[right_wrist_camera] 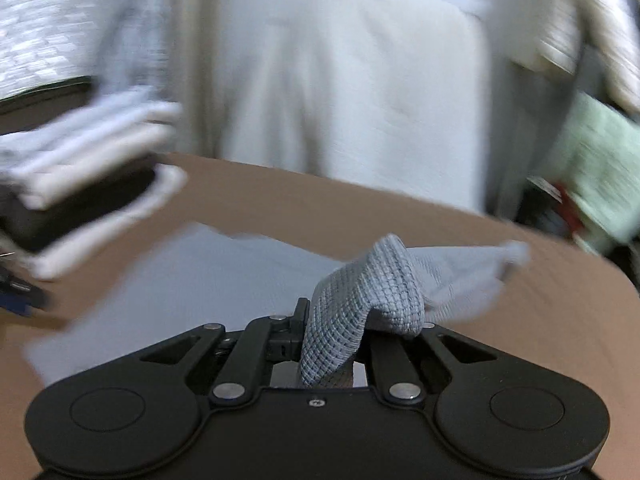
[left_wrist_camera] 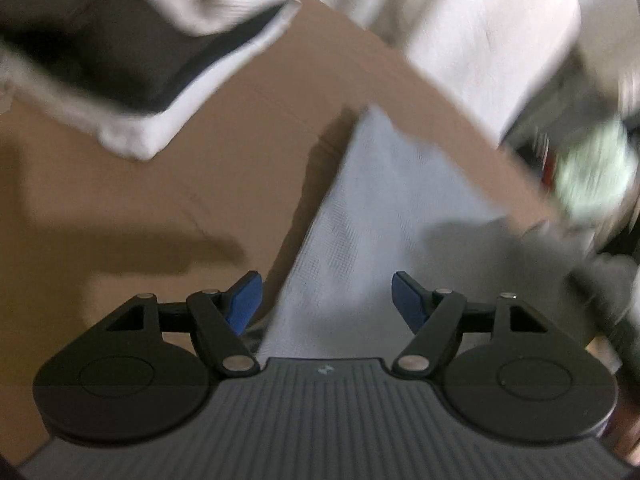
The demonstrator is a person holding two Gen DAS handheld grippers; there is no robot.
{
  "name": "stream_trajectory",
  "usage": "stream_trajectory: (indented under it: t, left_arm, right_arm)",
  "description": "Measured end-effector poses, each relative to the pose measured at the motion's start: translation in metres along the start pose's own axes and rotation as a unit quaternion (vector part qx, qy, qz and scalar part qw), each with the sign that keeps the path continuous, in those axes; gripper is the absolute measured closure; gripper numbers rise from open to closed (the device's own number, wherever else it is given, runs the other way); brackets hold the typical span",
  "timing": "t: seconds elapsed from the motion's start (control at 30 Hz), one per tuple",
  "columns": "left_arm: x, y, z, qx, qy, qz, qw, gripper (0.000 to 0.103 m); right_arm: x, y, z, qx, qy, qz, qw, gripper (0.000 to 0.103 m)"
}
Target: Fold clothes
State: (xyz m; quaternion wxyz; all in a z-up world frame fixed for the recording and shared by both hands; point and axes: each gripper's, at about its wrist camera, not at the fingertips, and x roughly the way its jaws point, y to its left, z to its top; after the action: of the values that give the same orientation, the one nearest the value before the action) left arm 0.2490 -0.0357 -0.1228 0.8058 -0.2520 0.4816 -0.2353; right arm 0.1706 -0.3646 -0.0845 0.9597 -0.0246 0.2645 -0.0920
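Nearest the lens in the right wrist view: the right gripper, jaws drawn almost together and pinching a bunched corner of the pale blue-grey waffle-weave cloth, with a fold draped over the linkage on the right. Beyond it, the rest of that cloth spread flat across the brown tabletop, a loose corner trailing off to the right. Further back, blurred: a stack of folded white and dark garments at the left edge of the table and a person's pale clothing behind the far edge.

In the left wrist view, the left gripper, blue pads standing well apart and gripping nothing, above the near part of the same cloth, which narrowed to a point further up the table. Whether the pads touched the fabric: not readable through the blur.

Judged as the opening of a fold, one corner lifted, the other end not yet secured. To do it well:
- Keep the pinch on the corner firm; a grip on one ply only would likely let the weave slide out.
- Bring the free gripper to the matching corner or pin the near edge flat.
- Carry the lifted corner straight across to its opposite, edges aligned.
- Steer clear of the finished stack.
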Motion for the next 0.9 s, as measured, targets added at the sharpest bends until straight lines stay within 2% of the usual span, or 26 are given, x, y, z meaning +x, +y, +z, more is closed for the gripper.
stream_trajectory:
  t: [0.07,0.1,0.17,0.27,0.37,0.47,0.6,0.73,0.8,0.9]
  left_arm:
    - [0.008,0.012,0.005,-0.047,-0.001,-0.046,0.9978,0.033]
    - [0.012,0.017,0.007,-0.054,-0.001,-0.048,0.9974,0.033]
    - [0.022,0.023,0.006,-0.061,-0.003,-0.049,0.9969,0.033]
    - [0.042,0.035,0.009,-0.085,0.042,-0.079,0.9923,0.033]
    - [0.052,0.039,0.010,-0.101,0.069,-0.105,0.9869,0.033]
    - [0.052,0.030,0.012,-0.083,0.064,-0.115,0.9878,0.032]
    - [0.056,0.021,0.014,-0.076,0.062,-0.144,0.9847,0.032]
    - [0.062,0.020,0.012,-0.077,0.075,-0.142,0.9840,0.032]
    - [0.063,0.023,0.013,-0.086,0.080,-0.135,0.9837,0.032]
    - [0.062,0.023,0.014,-0.093,0.074,-0.128,0.9846,0.032]
  right_arm:
    - [0.010,0.041,0.011,-0.046,0.014,0.042,0.998,0.091]
    - [0.015,0.061,0.016,-0.069,0.023,0.063,0.995,0.091]
    - [0.036,0.090,0.004,-0.086,0.049,0.099,0.990,0.092]
    - [0.066,0.120,-0.028,-0.101,0.096,0.134,0.981,0.092]
    - [0.068,0.119,-0.046,-0.082,0.106,0.135,0.982,0.092]
    - [0.060,0.113,-0.049,-0.075,0.094,0.137,0.983,0.092]
    - [0.047,0.109,-0.040,-0.063,0.084,0.144,0.984,0.092]
    - [0.046,0.124,-0.042,-0.081,0.087,0.131,0.984,0.090]
    - [0.050,0.133,-0.051,-0.092,0.094,0.116,0.984,0.084]
    - [0.037,0.135,-0.055,-0.091,0.076,0.103,0.988,0.082]
